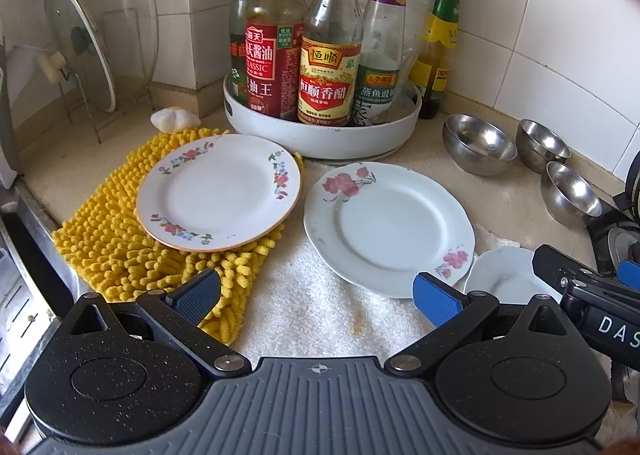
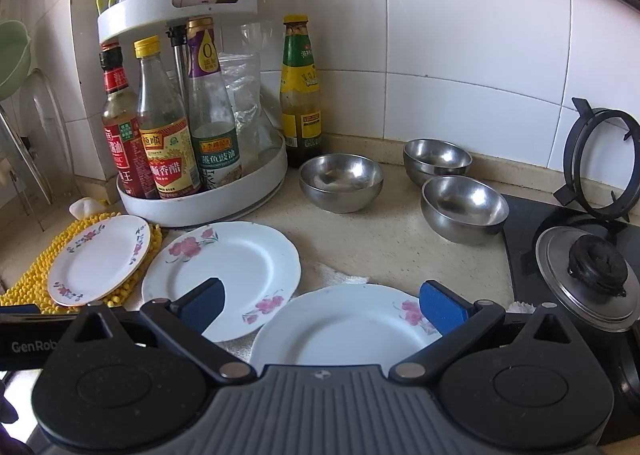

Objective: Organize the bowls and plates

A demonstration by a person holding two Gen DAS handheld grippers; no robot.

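Observation:
Three white floral plates lie on the counter. A small gold-rimmed plate [image 1: 218, 193] [image 2: 100, 259] rests on a yellow chenille mat [image 1: 132, 255]. A larger pink-flower plate [image 1: 388, 229] [image 2: 224, 275] lies on a white towel [image 1: 320, 315]. A third plate [image 2: 344, 327] [image 1: 508, 275] lies nearest the right gripper. Three steel bowls [image 2: 340, 183] [image 2: 436, 161] [image 2: 464, 209] stand apart at the back right. My left gripper [image 1: 318, 299] is open and empty above the towel. My right gripper [image 2: 320, 305] is open and empty above the third plate.
A white turntable rack [image 1: 320, 131] [image 2: 200, 207] of sauce bottles stands at the back. A lone green-labelled bottle [image 2: 300, 95] stands beside it. A lid rack [image 1: 92, 55] is at the left. A gas hob [image 2: 568, 255] with a burner cap and a pot stand is at the right.

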